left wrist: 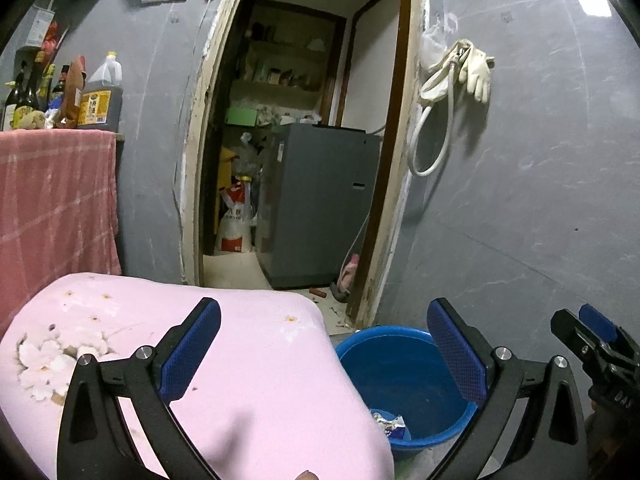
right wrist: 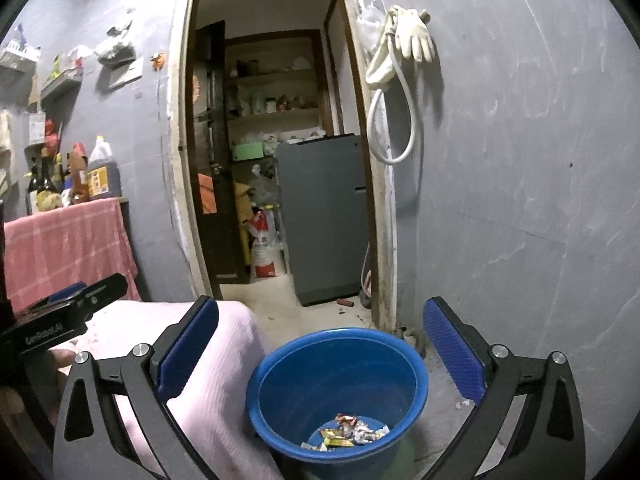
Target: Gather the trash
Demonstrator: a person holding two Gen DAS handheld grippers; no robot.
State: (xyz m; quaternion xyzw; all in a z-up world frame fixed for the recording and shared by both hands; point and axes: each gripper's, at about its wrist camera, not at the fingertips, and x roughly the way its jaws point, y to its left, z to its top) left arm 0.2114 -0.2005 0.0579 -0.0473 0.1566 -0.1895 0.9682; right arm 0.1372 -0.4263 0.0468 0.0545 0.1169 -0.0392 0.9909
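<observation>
A blue bucket stands on the floor beside a pink-covered table. Several crumpled wrappers lie at its bottom. My right gripper is open and empty, held above the bucket's mouth. My left gripper is open and empty, over the right edge of the pink cloth, with the bucket below to its right. One wrapper shows inside the bucket in the left wrist view. The right gripper's fingers appear at the right edge of the left wrist view. The left gripper appears at the left of the right wrist view.
A doorway ahead opens onto a storeroom with a grey appliance and sacks. A grey wall on the right holds gloves and a hose. A counter with a pink towel and bottles stands at the left.
</observation>
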